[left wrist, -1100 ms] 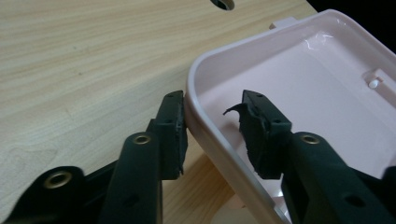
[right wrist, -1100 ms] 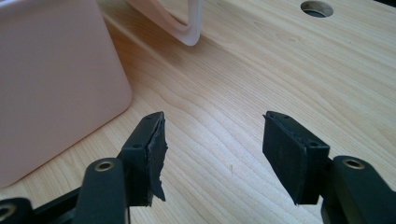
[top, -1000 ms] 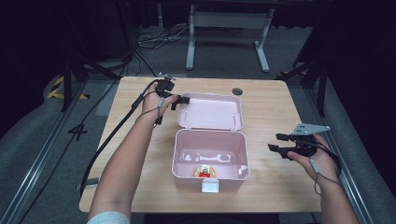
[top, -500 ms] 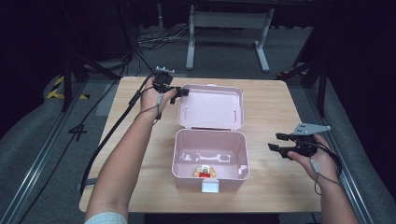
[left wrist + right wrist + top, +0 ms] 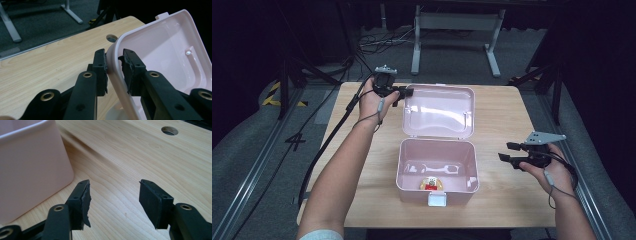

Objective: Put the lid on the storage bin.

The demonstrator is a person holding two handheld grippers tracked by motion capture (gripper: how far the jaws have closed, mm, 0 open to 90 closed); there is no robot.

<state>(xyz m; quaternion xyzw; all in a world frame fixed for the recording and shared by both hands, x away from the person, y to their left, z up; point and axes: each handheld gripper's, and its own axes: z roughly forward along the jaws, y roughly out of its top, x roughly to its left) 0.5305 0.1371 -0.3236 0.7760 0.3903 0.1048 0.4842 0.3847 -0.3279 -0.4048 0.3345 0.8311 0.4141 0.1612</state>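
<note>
Tabletop is light wood with visible grain and a round cable hole near the far edge. Grey carpeted floor surrounds it; a white desk frame stands beyond the far edge, black stands and loose cables lie in the dark behind, and yellow-black hazard tape marks the floor at far left.

Pink plastic box sits mid-table, open. Its lid is hinged back at the far side and stands raised, inner face toward the person. A small red and tan toy lies on the box floor near the front wall, just behind the white latch.

Left gripper is at the lid's far left corner. Its jaws have just been closing and now pinch the lid's rim, one pad on the outer face, the other on the inner face. In the high view the left gripper comes in from the left at lid height.

Right gripper hovers over bare wood to the right of the box, jaws spread fairly wide with nothing between them. It points toward the box's right wall but is well apart from it. In the high view the right gripper is held level in the right hand.
</note>
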